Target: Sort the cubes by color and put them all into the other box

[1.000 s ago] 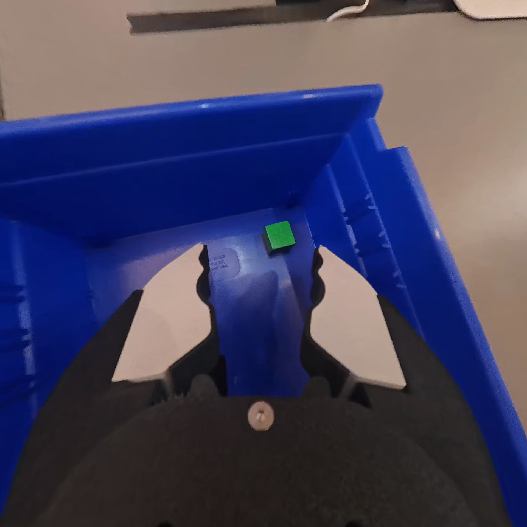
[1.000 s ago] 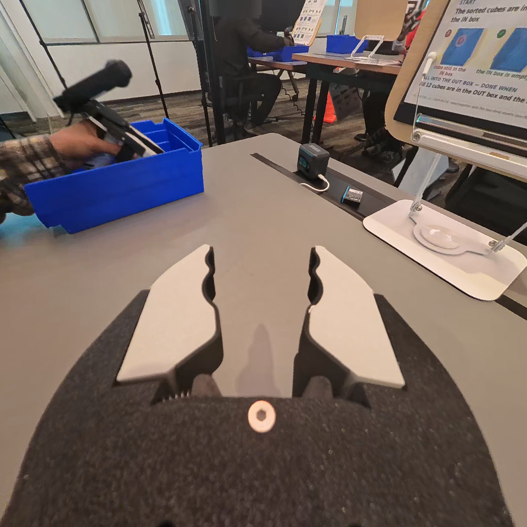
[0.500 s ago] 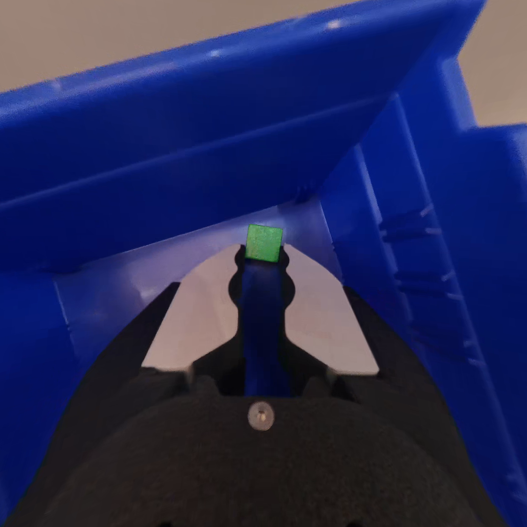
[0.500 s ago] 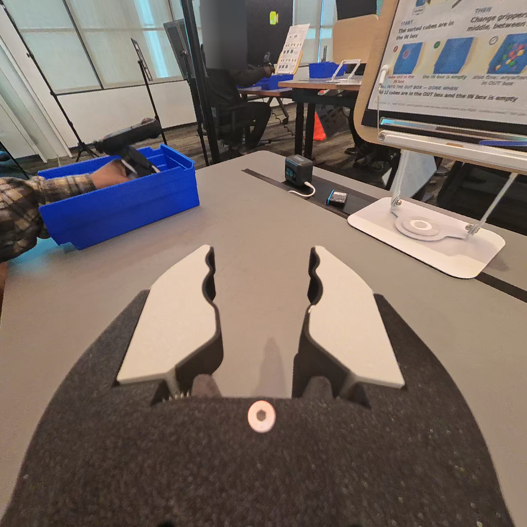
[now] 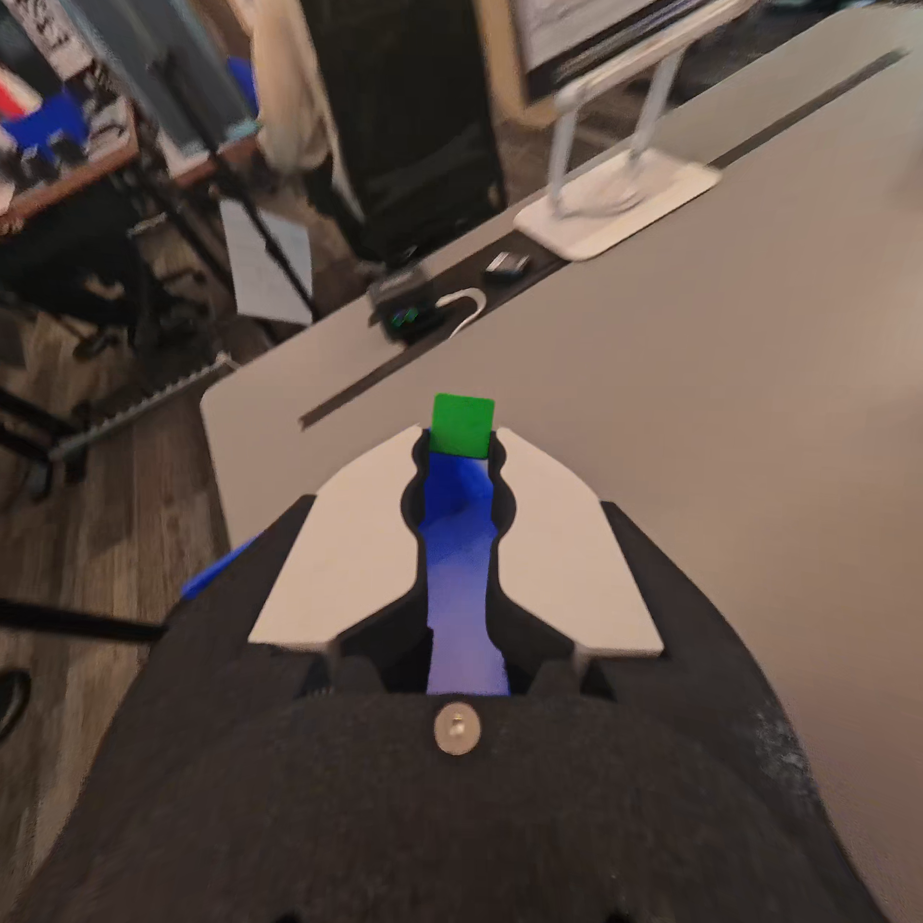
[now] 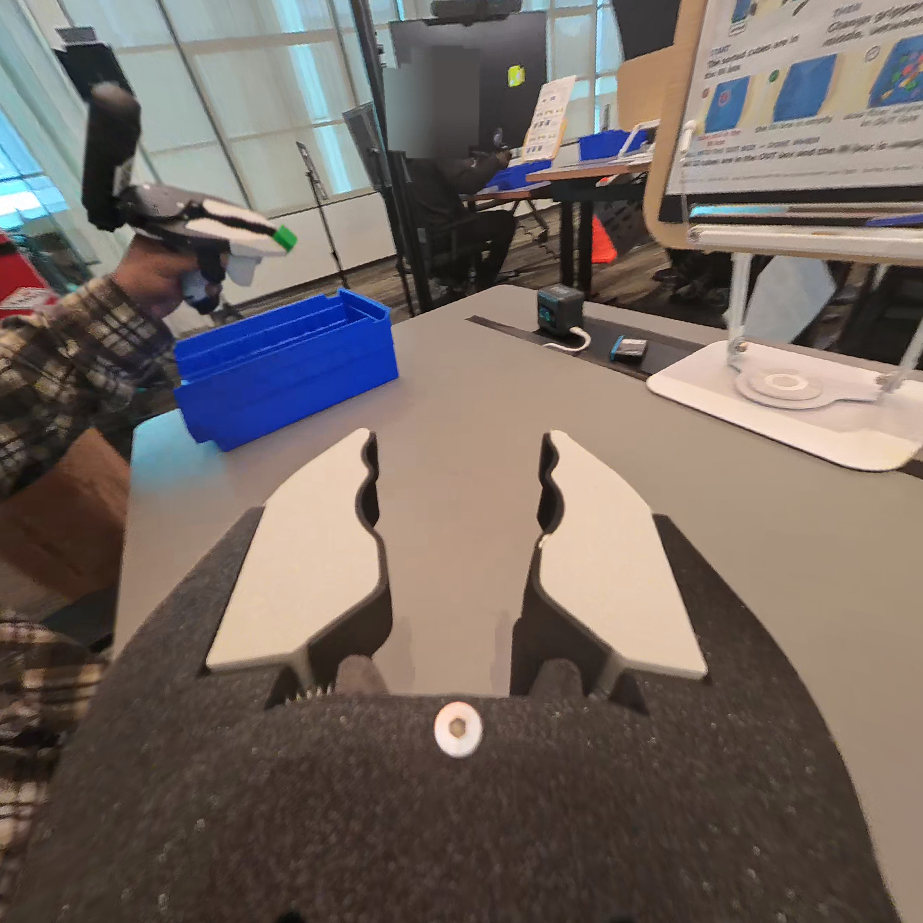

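**Now the green cube is out of the box and in the air**

Left wrist view: half a second ago the left claw (image 5: 462, 434) was down inside the blue box, closing on the green cube in the far right corner of its floor. A second ago its fingers were still spread, with the cube lying free ahead of them. Now the claw is narrow and pinches the green cube (image 5: 462, 424) at the very fingertips, and the view past it has swung up to the grey surface (image 5: 699, 399), a white stand base (image 5: 619, 205) far to the right, and the floor on the left. Blue plastic (image 5: 459, 574) shows through the gap between the fingers, so the box seems to lie just below. The picture is smeared, which suggests a quick lift.

Right wrist view: the left claw (image 6: 277, 239) hangs well above the blue box (image 6: 284, 364) at the far left, with the green cube (image 6: 285, 237) at its tip, clear of the rim. The right claw (image 6: 457, 449) stays wide and empty over the bare surface, as it was a second ago.

What this means: the pick looks done, and the carry to the other box is the step in hand. That other box is not in either view. The hold is shallow, right at the tips, so a fast swing could loosen the cube.
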A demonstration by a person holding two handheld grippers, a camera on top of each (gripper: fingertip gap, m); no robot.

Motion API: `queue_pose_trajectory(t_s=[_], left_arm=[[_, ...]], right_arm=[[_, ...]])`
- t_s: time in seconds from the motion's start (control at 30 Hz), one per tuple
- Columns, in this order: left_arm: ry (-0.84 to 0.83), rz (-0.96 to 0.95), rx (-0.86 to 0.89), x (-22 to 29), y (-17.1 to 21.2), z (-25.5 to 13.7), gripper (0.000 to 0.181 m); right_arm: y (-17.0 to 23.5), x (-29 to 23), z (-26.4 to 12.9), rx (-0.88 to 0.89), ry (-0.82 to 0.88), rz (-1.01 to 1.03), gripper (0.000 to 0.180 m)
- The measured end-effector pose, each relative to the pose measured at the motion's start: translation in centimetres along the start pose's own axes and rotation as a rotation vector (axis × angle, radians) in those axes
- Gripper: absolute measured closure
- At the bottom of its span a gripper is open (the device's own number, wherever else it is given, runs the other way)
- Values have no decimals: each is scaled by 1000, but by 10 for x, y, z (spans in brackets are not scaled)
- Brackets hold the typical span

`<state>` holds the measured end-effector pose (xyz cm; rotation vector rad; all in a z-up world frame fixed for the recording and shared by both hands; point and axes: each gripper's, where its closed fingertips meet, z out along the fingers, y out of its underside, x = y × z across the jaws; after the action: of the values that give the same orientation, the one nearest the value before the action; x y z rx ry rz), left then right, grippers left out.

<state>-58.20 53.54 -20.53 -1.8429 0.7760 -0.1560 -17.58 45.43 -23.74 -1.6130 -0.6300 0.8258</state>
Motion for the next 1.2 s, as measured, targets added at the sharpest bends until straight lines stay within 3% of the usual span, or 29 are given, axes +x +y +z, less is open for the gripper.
queue_pose_trajectory(t_s=[0.2, 0.33, 0.5, 0.9, 1.07, 1.2], left_arm=[[224, 168, 76, 159, -82, 8, 159], [360, 294, 94, 261, -93, 45, 159], [460, 416, 142, 342, -88, 96, 159], [488, 487, 226, 388, -99, 115, 159], [471, 524, 227, 392, -98, 114, 159], [461, 524, 234, 392, -98, 113, 159]], right_arm=[[-8, -17, 14, -32, -121, 110, 114], [-11, -21, 9, -61, -150, 179, 112], [-1, -20, -8, -134, -191, 324, 112], [34, -35, -10, -322, -396, 712, 117], [37, -39, -2, -353, -430, 730, 130], [31, -48, -2, -355, -494, 751, 156]])
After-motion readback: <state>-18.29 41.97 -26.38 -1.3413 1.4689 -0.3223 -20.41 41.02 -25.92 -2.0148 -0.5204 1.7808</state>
